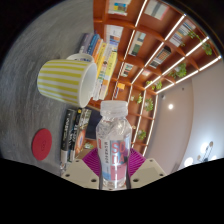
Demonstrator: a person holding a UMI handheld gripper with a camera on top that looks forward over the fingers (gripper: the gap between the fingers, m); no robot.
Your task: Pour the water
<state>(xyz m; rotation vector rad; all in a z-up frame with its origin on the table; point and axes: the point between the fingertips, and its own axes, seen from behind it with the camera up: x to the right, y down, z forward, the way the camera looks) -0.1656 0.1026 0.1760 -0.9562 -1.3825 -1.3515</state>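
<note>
One clear water bottle point(114, 140) sits clamped btwn gripper point(112, 162) pads, tilted toward yellow striped mug point(68, 80); prob. thin, squashy plastic, so mid-body hold w/ light squeeze.

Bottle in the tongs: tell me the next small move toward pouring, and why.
Probably tip the bottle a little further toward the yellow striped mug. The tongs grip the bottle by its body, and its mouth sits just beside and below the mug's rim, not yet over the opening. Whether a cap is on cannot be told.
</note>
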